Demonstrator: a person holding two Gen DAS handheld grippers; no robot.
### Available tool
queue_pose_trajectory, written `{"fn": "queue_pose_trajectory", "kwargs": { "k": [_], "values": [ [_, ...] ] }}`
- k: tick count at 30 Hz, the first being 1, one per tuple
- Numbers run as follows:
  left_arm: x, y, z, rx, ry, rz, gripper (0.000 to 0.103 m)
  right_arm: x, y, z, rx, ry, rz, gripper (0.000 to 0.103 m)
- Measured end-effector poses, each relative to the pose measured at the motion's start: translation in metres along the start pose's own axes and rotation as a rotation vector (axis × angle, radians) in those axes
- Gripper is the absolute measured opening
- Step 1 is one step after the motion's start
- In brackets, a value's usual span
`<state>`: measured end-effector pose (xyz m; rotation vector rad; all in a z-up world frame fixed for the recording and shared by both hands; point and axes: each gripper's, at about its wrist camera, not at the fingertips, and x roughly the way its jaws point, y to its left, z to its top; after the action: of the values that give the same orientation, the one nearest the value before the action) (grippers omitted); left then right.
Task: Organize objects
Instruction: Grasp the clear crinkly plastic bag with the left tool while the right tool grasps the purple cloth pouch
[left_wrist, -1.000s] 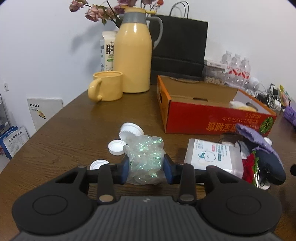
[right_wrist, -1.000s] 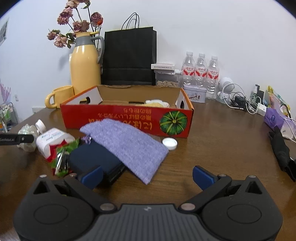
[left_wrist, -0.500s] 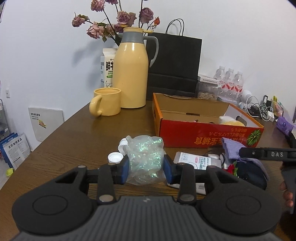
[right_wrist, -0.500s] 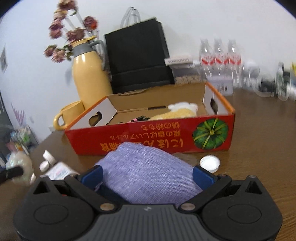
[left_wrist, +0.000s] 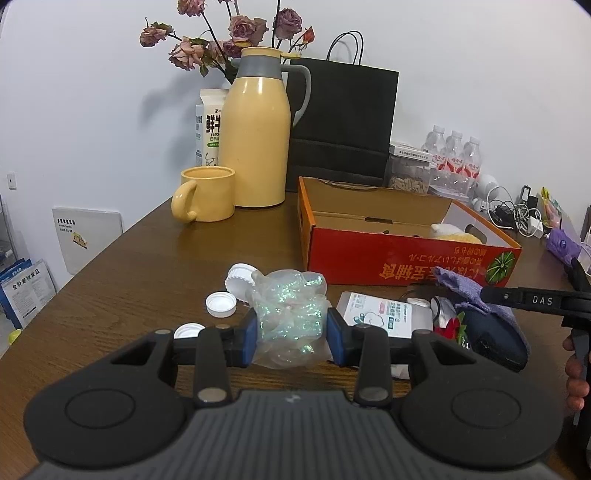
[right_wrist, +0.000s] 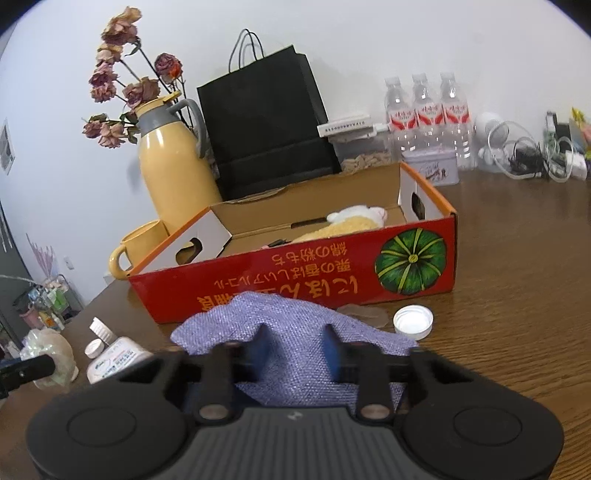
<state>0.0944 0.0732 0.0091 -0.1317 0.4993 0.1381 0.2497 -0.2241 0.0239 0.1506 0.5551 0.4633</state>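
Right wrist view: the right gripper (right_wrist: 293, 349) has its jaws closing on the purple pouch (right_wrist: 295, 332), just in front of the red box (right_wrist: 369, 273). Left gripper (left_wrist: 291, 332) clamps the crumpled plastic wrap (left_wrist: 291, 314), nearer that box's left end.

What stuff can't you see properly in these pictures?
- Dark pouch: left view, mostly under the purple cloth.
- Yellow plush toy: right view, lower part behind the red box wall.
- Right claw: closing on the cloth; its blurred tips hide whether they press it.
- Milk carton: left view, half behind the jug.
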Motion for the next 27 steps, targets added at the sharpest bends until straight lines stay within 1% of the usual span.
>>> {"fn": "queue_pose_trajectory", "kwargs": {
  "k": [1, 2, 5, 13, 17, 20, 22, 23, 24, 25, 26, 27],
  "values": [
    [0.0, 0.0, 0.0, 0.0, 0.001, 0.0, 0.038, -0.001, 0.002, -0.001, -0.017, -0.003, -0.005, 0.01],
    [0.0, 0.0, 0.0, 0.0, 0.001, 0.0, 0.038, -0.001, 0.004, -0.001, -0.03, -0.006, -0.009, 0.004],
    [-0.001, -0.001, -0.001, 0.001, 0.002, -0.001, 0.038, -0.004, 0.006, -0.003, -0.054, -0.02, -0.011, 0.0],
    [-0.003, -0.006, 0.003, -0.001, -0.015, -0.011, 0.038, -0.02, 0.009, -0.002, -0.074, -0.095, -0.011, 0.0],
    [-0.003, -0.011, 0.01, 0.002, -0.036, -0.02, 0.038, -0.028, 0.009, 0.003, -0.079, -0.132, -0.002, 0.0],
    [-0.002, -0.017, 0.018, 0.008, -0.052, -0.033, 0.038, -0.034, 0.013, 0.007, -0.105, -0.157, 0.007, 0.0],
    [0.001, -0.021, 0.024, 0.012, -0.063, -0.042, 0.038, -0.036, 0.016, 0.01, -0.12, -0.163, 0.011, 0.0],
    [0.002, -0.024, 0.026, 0.013, -0.067, -0.048, 0.038, -0.034, 0.015, 0.012, -0.118, -0.139, 0.024, 0.003],
    [0.003, -0.027, 0.027, 0.014, -0.068, -0.056, 0.038, -0.031, 0.014, 0.012, -0.11, -0.115, 0.031, 0.013],
    [0.004, -0.029, 0.026, 0.016, -0.067, -0.063, 0.038, -0.026, 0.012, 0.012, -0.102, -0.088, 0.034, 0.027],
    [0.006, -0.031, 0.026, 0.019, -0.064, -0.069, 0.038, -0.019, 0.011, 0.011, -0.095, -0.055, 0.032, 0.073],
    [0.008, -0.033, 0.025, 0.021, -0.059, -0.074, 0.038, -0.012, 0.011, 0.01, -0.09, -0.026, 0.025, 0.1]
  ]
}}
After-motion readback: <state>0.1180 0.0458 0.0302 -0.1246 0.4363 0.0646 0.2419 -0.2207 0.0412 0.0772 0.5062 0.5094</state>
